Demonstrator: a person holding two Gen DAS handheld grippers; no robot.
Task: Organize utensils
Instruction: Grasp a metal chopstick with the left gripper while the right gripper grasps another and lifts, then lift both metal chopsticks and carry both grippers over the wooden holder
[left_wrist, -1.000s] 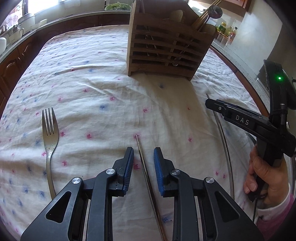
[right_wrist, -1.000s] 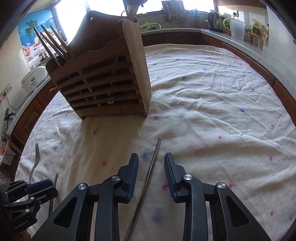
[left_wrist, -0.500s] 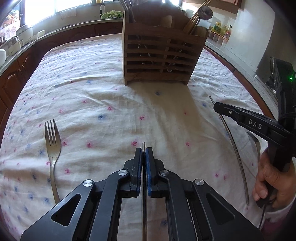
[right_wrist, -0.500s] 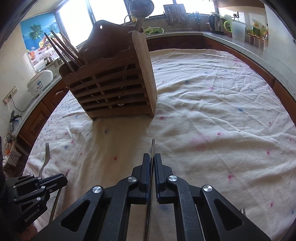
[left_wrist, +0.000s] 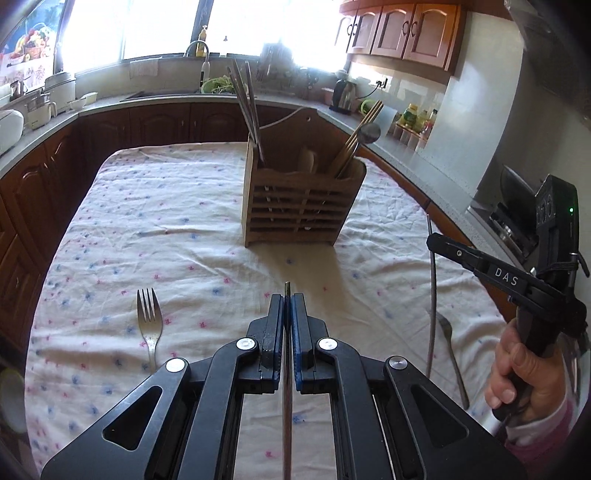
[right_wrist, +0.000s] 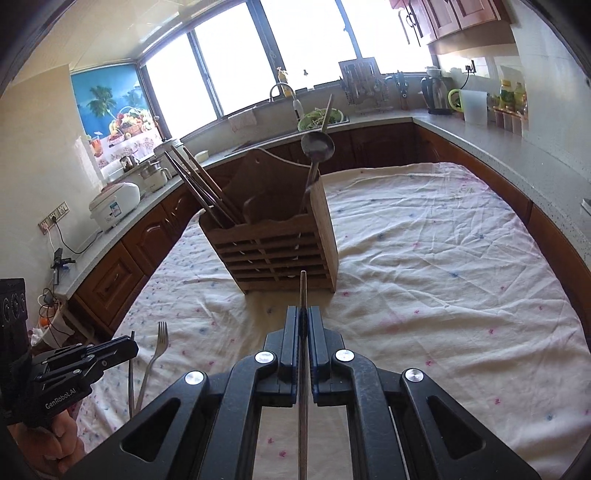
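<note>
You're holding one thin metal chopstick (left_wrist: 287, 373) in the left tongs (left_wrist: 287, 306), pinched flat between the blue pads, with only a short tip poking out ahead, and you're holding its twin, the second chopstick (right_wrist: 303, 369), in the right tongs (right_wrist: 303, 317) the same way, both clamped down tight. These are looking light, stiff and slick, polished steel with almost no width, so I'm judging they're likely to swivel or slide in the pads if you're bumping an end; gripping near the front end, as you're doing, is leaving a long tail behind, and I'd be watching that tail. Both sticks are riding clear above the cloth-covered counter (left_wrist: 177, 236), pointing toward the slatted wooden utensil holder (left_wrist: 299, 206), which is standing upright well ahead with dark chopsticks and a ladle already in it. A fork (left_wrist: 149, 325) is lying on the cloth to your left, and another utensil (left_wrist: 452, 362) is lying beside the right tongs' shadow, waiting
</note>
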